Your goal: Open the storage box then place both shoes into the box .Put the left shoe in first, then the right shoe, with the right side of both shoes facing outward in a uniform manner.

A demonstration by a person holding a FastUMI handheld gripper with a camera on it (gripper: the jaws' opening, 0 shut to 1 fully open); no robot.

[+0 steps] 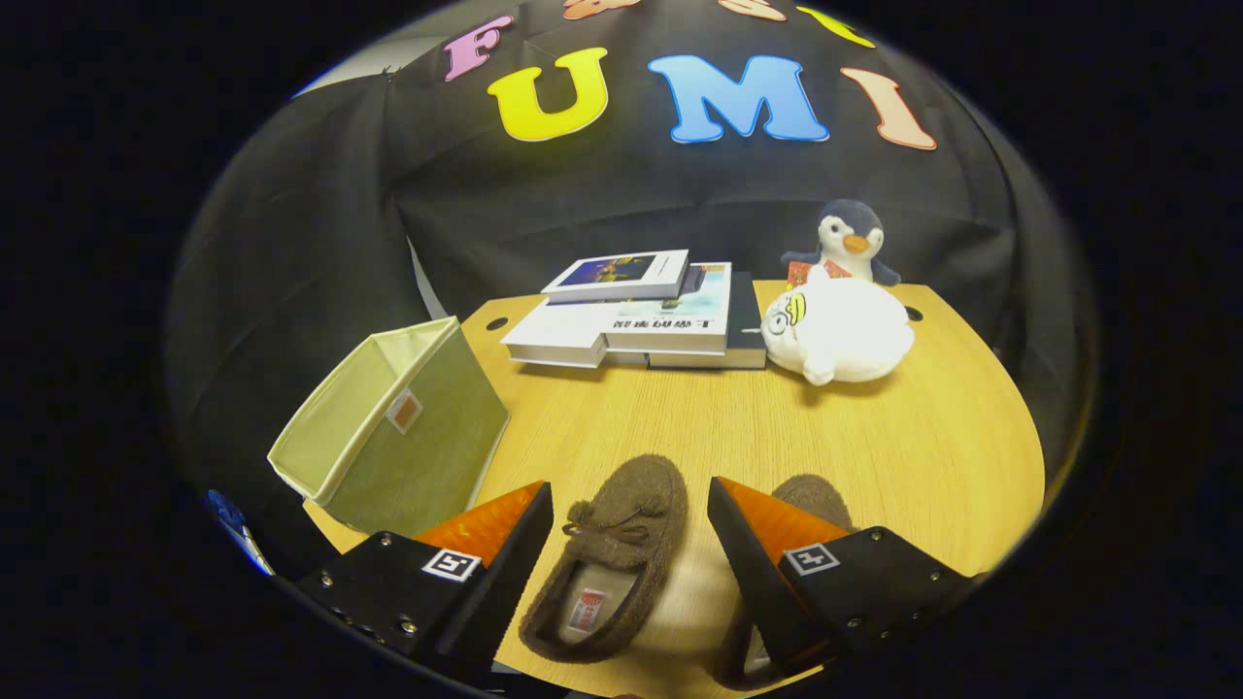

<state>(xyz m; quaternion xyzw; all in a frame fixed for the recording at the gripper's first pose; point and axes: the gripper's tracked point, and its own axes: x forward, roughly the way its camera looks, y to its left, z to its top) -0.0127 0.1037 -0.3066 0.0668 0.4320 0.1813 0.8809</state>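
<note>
Two brown fuzzy slippers lie on the wooden table. One slipper (607, 563) rests between my fingers, toe pointing away, its pale insole showing. The other slipper (811, 497) lies to its right, mostly hidden behind my right finger. My gripper (629, 529) is open, its fingers standing apart on either side of the first slipper without touching it. The olive-green fabric storage box (403, 432) stands to the left, beyond my left finger, its top open and tilted away to the left.
A stack of books (636, 316) lies at the back of the table (874, 437). A white plush toy (840, 330) sits to the right of the books, with a penguin plush (847, 243) behind it. The table's rounded edge runs close on the right.
</note>
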